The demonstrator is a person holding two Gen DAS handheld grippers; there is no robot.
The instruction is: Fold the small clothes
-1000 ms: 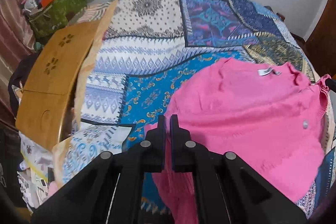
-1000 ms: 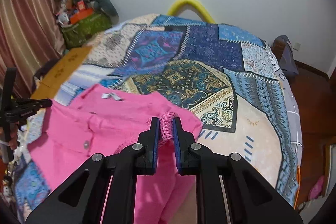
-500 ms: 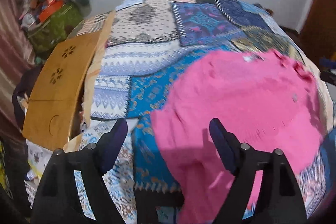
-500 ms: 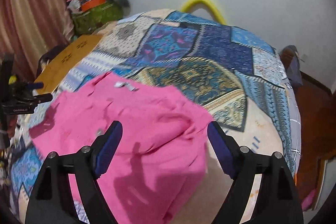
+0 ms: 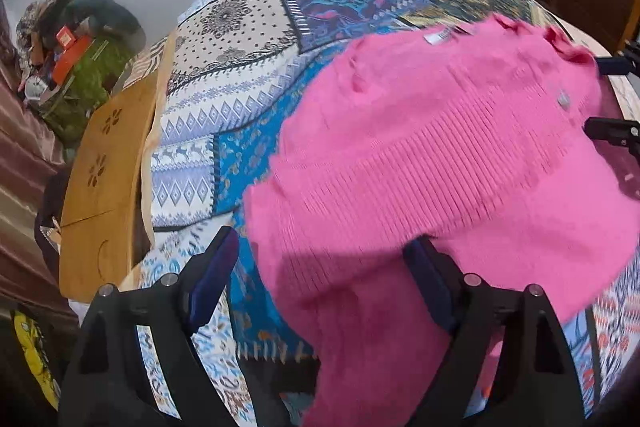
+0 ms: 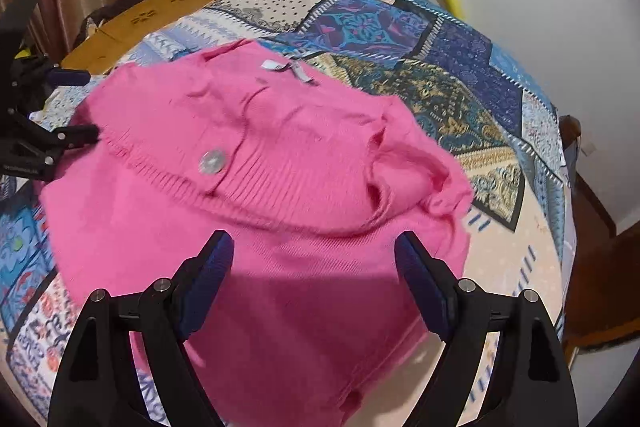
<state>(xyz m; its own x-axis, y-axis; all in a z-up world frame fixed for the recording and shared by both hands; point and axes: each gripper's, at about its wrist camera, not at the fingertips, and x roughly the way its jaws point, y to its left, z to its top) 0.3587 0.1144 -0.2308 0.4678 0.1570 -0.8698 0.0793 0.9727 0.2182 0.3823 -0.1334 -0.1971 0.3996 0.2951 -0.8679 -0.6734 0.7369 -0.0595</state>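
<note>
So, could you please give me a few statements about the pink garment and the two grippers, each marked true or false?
1. The pink garment lies on a patchwork bedspread. True.
2. The right gripper is clamped on the garment. False: its jaws are apart, gripping nothing.
3. A pale button shows on the garment. True.
4. The left gripper is shut. False: its jaws are wide apart.

Open quilt (image 6: 460, 115) lies beyond and right of the sweater (image 6: 280, 187); a wooden board (image 5: 104, 187) and clutter (image 5: 80, 59) crowd the bed's left edge.
</note>
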